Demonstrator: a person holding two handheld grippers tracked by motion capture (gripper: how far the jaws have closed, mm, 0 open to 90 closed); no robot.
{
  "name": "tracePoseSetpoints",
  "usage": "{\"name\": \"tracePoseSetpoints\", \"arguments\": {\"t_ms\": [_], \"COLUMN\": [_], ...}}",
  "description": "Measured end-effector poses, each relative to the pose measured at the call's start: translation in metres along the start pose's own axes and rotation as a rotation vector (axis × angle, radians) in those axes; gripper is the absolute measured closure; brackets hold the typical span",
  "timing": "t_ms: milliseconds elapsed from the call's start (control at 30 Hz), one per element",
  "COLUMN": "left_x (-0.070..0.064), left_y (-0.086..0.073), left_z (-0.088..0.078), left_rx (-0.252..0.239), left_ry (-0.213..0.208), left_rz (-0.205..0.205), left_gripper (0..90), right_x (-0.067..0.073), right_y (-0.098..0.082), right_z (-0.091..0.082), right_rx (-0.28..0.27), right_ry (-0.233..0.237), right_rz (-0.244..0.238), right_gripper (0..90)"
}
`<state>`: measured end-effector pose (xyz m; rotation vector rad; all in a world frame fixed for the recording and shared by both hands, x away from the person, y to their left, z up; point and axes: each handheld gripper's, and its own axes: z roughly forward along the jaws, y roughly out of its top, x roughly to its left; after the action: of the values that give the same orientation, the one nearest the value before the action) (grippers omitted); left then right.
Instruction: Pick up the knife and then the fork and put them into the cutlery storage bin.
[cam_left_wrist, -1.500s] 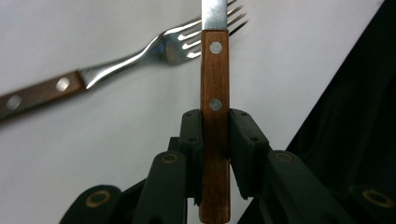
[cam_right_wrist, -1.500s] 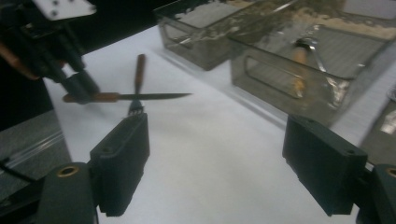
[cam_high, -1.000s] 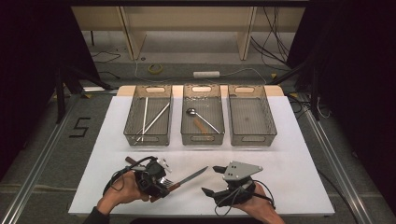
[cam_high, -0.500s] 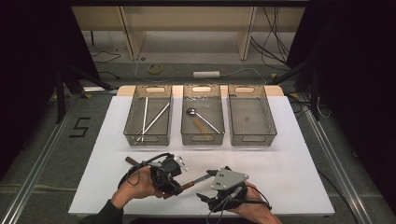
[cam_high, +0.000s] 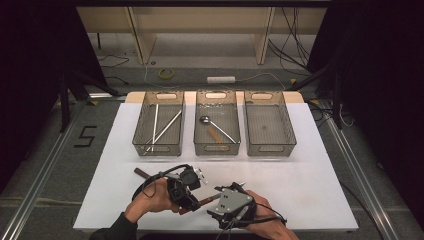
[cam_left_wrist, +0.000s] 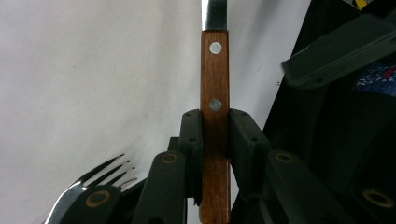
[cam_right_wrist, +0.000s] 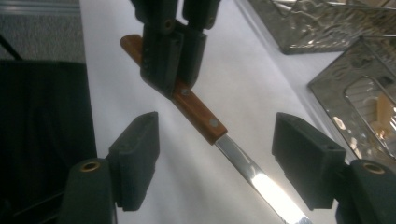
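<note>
A knife with a brown riveted wooden handle (cam_left_wrist: 215, 74) is clamped in my left gripper (cam_left_wrist: 215, 135), which is shut on the handle's lower part. In the high view the left gripper (cam_high: 184, 191) is near the table's front edge, with the knife (cam_high: 201, 202) pointing right toward my right gripper (cam_high: 220, 201). In the right gripper view the right gripper (cam_right_wrist: 219, 158) straddles the knife where handle meets steel blade (cam_right_wrist: 266, 182). Its jaws have just been closing, but both pads still stand off the knife. The left gripper (cam_right_wrist: 170, 51) holds the handle (cam_right_wrist: 196, 112) just beyond.
Three clear bins stand in a row at the back: the left bin (cam_high: 137, 135) holds long metal rods, the middle bin (cam_high: 216, 148) a spoon and a wooden-handled piece, the right bin (cam_high: 270, 148) looks bare. A fork (cam_left_wrist: 93, 182) lies beside the left gripper.
The left hand has carried the knife to the right. The right gripper has moved left over the blade, and its jaws have narrowed around it.
</note>
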<state>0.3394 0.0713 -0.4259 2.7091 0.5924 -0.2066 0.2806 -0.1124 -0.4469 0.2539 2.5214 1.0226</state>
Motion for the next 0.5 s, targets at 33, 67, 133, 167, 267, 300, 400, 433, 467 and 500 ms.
{"name": "tracePoseSetpoints", "arguments": {"t_ms": [33, 67, 133, 167, 267, 300, 400, 433, 467, 500], "left_x": [0.0, -0.001, -0.002, -0.002, -0.003, -0.003, -0.005, -0.005, -0.005, -0.005], "left_y": [0.0, 0.0, 0.0, 0.001, 0.001, 0.001, 0.001, 0.001, 0.001, 0.001], "left_z": [0.0, -0.001, -0.002, -0.003, -0.003, -0.003, -0.002, -0.002, -0.002, -0.002], "left_rx": [0.0, 0.001, 0.0, 0.003, 0.008, 0.012, 0.015, 0.016, 0.017, 0.02], "left_ry": [-0.002, -0.003, -0.006, -0.005, -0.009, -0.01, -0.017, -0.015, -0.016, -0.019], "left_rz": [0.001, 0.002, 0.002, 0.006, 0.005, 0.005, -0.002, 0.002, 0.007, 0.011], "left_gripper": [75.2, 75.2, 75.2, 75.1, 75.1, 75.2, 75.2, 75.1, 75.1, 75.1], "right_x": [0.001, 0.002, 0.003, 0.004, 0.006, 0.007, 0.01, 0.01, 0.011, 0.011], "right_y": [0.0, 0.0, 0.0, 0.0, 0.001, 0.001, 0.001, 0.002, 0.002, 0.002], "right_z": [0.002, 0.003, 0.006, 0.007, 0.01, 0.011, 0.013, 0.013, 0.014, 0.014], "right_rx": [0.005, 0.01, 0.018, 0.024, 0.033, 0.034, 0.041, 0.043, 0.039, 0.043], "right_ry": [-0.001, -0.002, 0.0, -0.001, -0.014, -0.019, -0.024, -0.021, -0.027, -0.029], "right_rz": [-0.012, -0.019, -0.032, -0.038, -0.072, -0.087, -0.108, -0.119, -0.123, -0.13], "right_gripper": [35.5, 36.1, 37.8, 38.8, 41.7, 42.8, 45.9, 46.7, 47.7, 48.6]}}
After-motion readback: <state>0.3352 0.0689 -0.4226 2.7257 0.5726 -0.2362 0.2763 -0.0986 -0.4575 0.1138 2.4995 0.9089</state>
